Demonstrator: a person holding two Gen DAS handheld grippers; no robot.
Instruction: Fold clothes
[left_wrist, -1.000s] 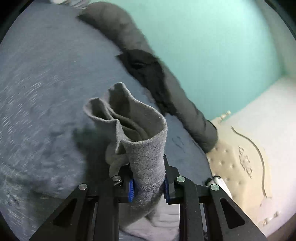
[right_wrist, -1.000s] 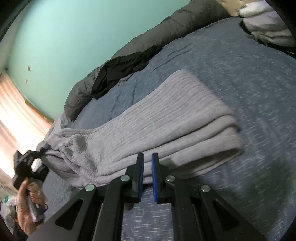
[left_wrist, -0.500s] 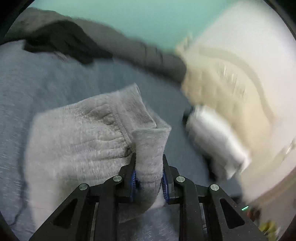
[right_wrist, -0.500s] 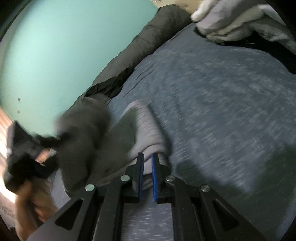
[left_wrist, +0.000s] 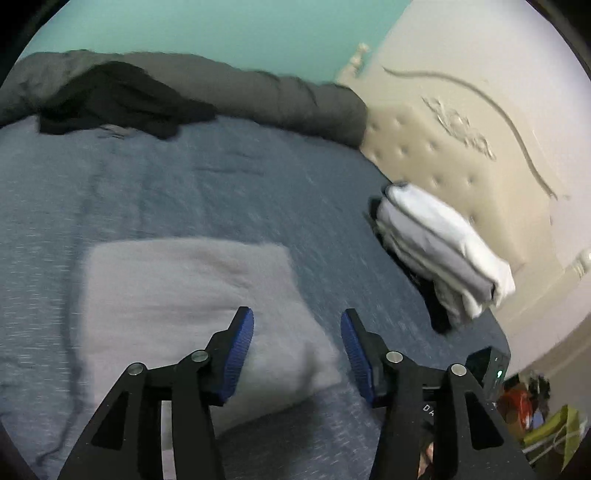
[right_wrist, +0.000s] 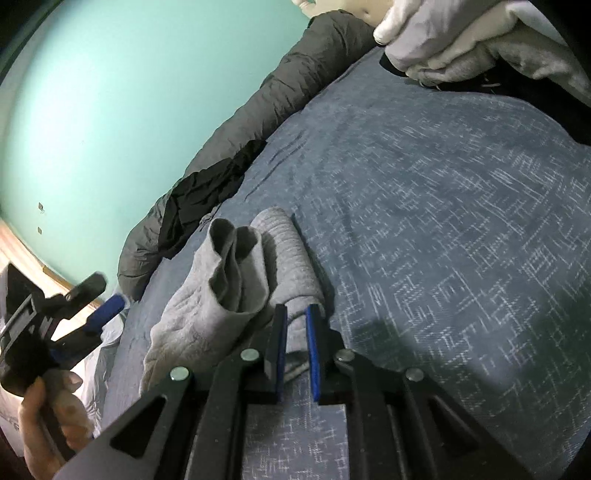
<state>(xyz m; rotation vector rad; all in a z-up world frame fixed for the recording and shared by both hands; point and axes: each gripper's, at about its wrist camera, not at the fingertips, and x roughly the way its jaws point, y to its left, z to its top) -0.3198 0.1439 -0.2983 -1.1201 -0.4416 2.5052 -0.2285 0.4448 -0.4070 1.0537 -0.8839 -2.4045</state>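
Bed (left_wrist: 192, 192): blue heathered cover fills both views; a tufted beige headboard (left_wrist: 436, 162) stands at its head end.
Dark grey duvet (left_wrist: 258, 92): rolled along the bed's far edge against the teal wall, with a black garment (left_wrist: 118, 99) draped over it.
Folded stack (left_wrist: 439, 247): white and grey clothes piled at the head-end edge, just beside the headboard.
Grey garment (left_wrist: 177, 295): folded, lying mid-bed; in the right wrist view one ribbed end stands up (right_wrist: 236, 273).
Left gripper (left_wrist: 297, 334): fingers spread wide, empty, hovering above the garment's near corner; a hand (right_wrist: 48, 413) holds it off the bed's side edge.
Right gripper (right_wrist: 295, 332): blue pads drawn close, a fold of the garment between them; whether they pinch it, cannot tell.
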